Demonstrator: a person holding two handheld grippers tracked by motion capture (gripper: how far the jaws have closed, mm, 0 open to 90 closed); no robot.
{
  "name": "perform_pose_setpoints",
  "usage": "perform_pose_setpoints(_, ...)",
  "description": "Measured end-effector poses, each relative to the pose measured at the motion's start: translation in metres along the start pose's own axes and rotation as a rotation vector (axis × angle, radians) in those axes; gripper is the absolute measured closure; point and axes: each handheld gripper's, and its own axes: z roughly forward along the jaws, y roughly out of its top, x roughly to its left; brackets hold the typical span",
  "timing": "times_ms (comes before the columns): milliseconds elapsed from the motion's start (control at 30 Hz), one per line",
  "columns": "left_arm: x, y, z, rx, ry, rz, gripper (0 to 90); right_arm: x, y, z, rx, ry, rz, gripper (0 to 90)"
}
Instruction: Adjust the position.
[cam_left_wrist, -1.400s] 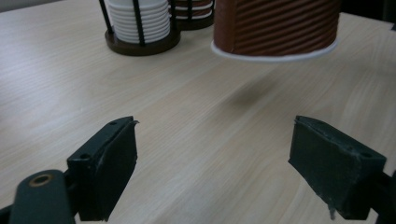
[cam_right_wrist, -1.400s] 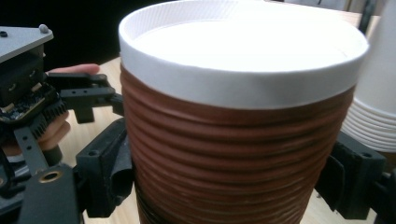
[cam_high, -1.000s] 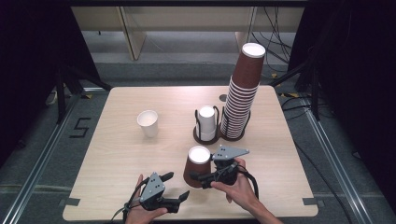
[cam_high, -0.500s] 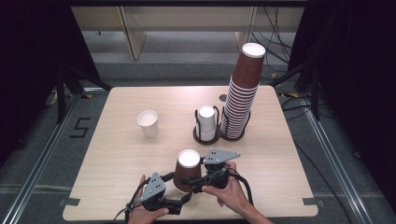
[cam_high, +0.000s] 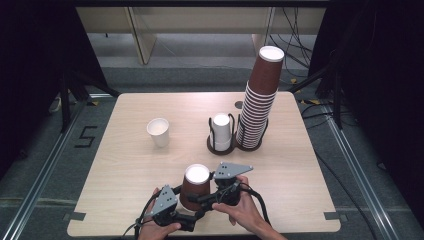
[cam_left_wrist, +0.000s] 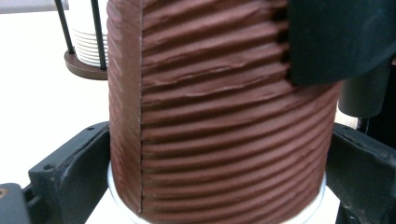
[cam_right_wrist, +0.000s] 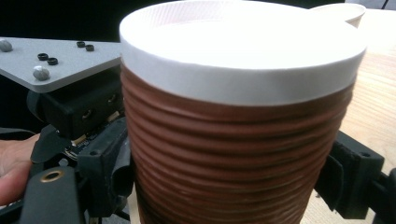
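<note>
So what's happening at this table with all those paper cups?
A person works at a wooden table with a gripper in each hand. Both meet at one brown ribbed paper cup with a white rim near the front edge. The right gripper clasps its side, while the left gripper, jaws just opened, stands around its base. Behind are a tall stack of brown cups, a white stack in a wire holder and a lone white cup.

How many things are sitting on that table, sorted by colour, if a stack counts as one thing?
Brown: 2, the ribbed cup between the tongs and the tall stack.
White: 2, the loose cup and the short stack in the wire holder.
Total: 4.
</note>
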Motion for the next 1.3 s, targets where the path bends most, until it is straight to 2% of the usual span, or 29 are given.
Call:
perform_pose_setpoints(33, 0.000, 0.001, -0.001, 0.010, 0.004, -0.002, 2.3, 0.003, 0.000, -0.001, 0.016, -0.005, 0.040, 17.9)
perform_pose_setpoints(67, 0.001, 0.001, -0.001, 0.011, 0.000, -0.004, 3.6, 0.001, -0.001, 0.000, 0.019, -0.002, 0.017, 17.3)
perform_pose_setpoints(100, 0.002, 0.000, -0.001, 0.005, -0.006, -0.001, 4.6, 0.002, -0.001, 0.000, 0.024, -0.004, 0.022, 16.8)
perform_pose_setpoints(133, 0.002, 0.000, -0.003, 0.013, 0.008, 0.016, 6.0, 0.000, -0.001, 0.001, 0.026, 0.000, 0.008, 16.2)
perform_pose_setpoints(167, 0.002, 0.000, -0.002, -0.003, 0.000, 0.026, 7.3, -0.001, 0.000, 0.000, 0.029, -0.003, 0.013, 15.6)
perform_pose_setpoints(200, 0.002, 0.001, -0.004, 0.010, 0.013, 0.036, 8.2, -0.002, 0.000, 0.000, 0.025, -0.004, 0.005, 15.1)
perform_pose_setpoints(333, 0.002, 0.002, -0.005, 0.007, 0.004, 0.066, 11.0, -0.003, 0.003, -0.004, 0.048, 0.002, -0.002, 13.8)
perform_pose_setpoints(500, 0.001, 0.004, -0.007, 0.043, 0.030, 0.123, 12.6, -0.005, 0.008, -0.009, 0.076, 0.014, -0.010, 14.0)
perform_pose_setpoints(533, 0.001, 0.004, -0.006, 0.045, 0.031, 0.143, 12.8, -0.005, 0.010, -0.011, 0.086, 0.023, 0.008, 14.7)
perform_pose_setpoints(567, 0.001, 0.004, -0.006, 0.050, 0.038, 0.156, 12.9, -0.006, 0.012, -0.013, 0.089, 0.036, 0.000, 15.2)
perform_pose_setpoints(600, 0.001, 0.005, -0.008, 0.081, 0.056, 0.196, 13.0, -0.005, 0.013, -0.015, 0.101, 0.036, 0.010, 15.3)
perform_pose_setpoints(633, 0.001, 0.006, -0.008, 0.090, 0.068, 0.232, 13.0, -0.006, 0.015, -0.020, 0.107, 0.012, -0.019, 15.3)
perform_pose_setpoints(700, 0.000, 0.006, -0.009, 0.133, 0.083, 0.273, 13.1, -0.006, 0.018, -0.024, 0.120, 0.022, -0.012, 15.3)
perform_pose_setpoints(800, -0.001, 0.005, -0.010, 0.183, 0.107, 0.328, 13.1, -0.008, 0.021, -0.031, 0.165, 0.023, -0.033, 15.4)
perform_pose_setpoints(833, -0.001, 0.005, -0.010, 0.201, 0.108, 0.346, 13.1, -0.009, 0.021, -0.032, 0.177, 0.014, -0.054, 15.4)
perform_pose_setpoints(867, -0.002, 0.005, -0.010, 0.206, 0.107, 0.351, 13.1, -0.009, 0.020, -0.034, 0.176, 0.009, -0.052, 15.3)
perform_pose_setpoints(967, -0.005, 0.005, -0.009, 0.242, 0.103, 0.407, 13.1, -0.011, 0.017, -0.035, 0.218, 0.017, -0.048, 15.4)
perform_pose_setpoints(1100, -0.008, 0.005, -0.008, 0.265, 0.095, 0.454, 13.1, -0.011, 0.013, -0.032, 0.253, 0.037, -0.050, 15.5)
perform_pose_setpoints(1167, -0.008, 0.006, -0.009, 0.297, 0.092, 0.489, 13.1, -0.009, 0.011, -0.029, 0.276, 0.051, -0.047, 15.7)
perform_pose_setpoints(1300, -0.009, 0.004, -0.008, 0.292, 0.076, 0.478, 12.6, -0.008, 0.009, -0.027, 0.282, 0.064, -0.058, 22.3)
